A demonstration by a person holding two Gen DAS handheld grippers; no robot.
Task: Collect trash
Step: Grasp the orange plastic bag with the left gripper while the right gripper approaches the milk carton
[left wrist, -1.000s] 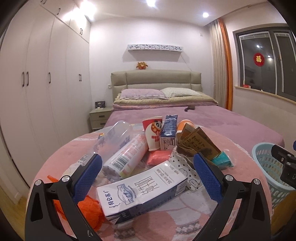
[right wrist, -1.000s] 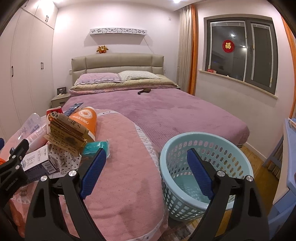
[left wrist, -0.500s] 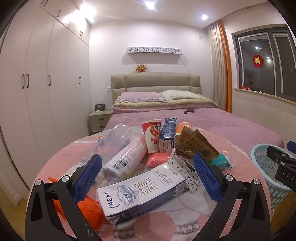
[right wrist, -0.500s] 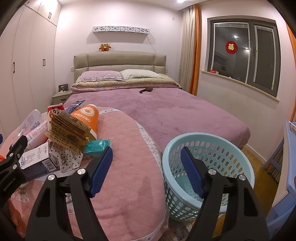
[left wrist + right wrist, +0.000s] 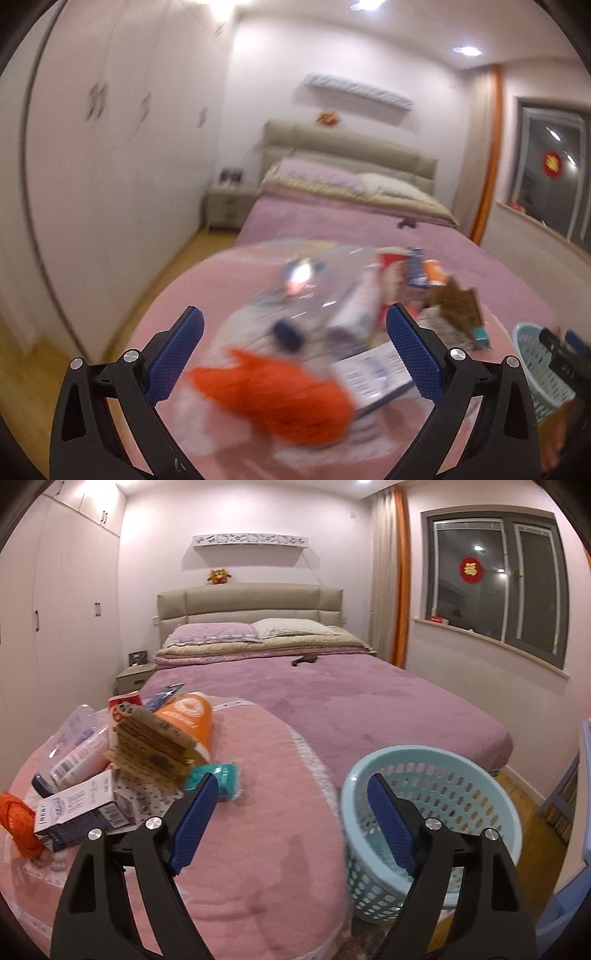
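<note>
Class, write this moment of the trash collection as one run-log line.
left gripper: open, over trash pile | right gripper: open, jaws just reopening, nothing between | basket: beside bed | nothing picked up yet

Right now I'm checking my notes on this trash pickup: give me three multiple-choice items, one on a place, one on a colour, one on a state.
1. Where is the basket?
A on the bed
B off the bed's edge
C on the windowsill

2. What colour is the basket?
A light blue
B red
C black

3. How is the right claw?
A shut on the carton
B open, holding nothing
C shut on the basket

B: it stands beyond the pink blanket.
A: pale blue plastic.
B: pads apart, nothing between.
</note>
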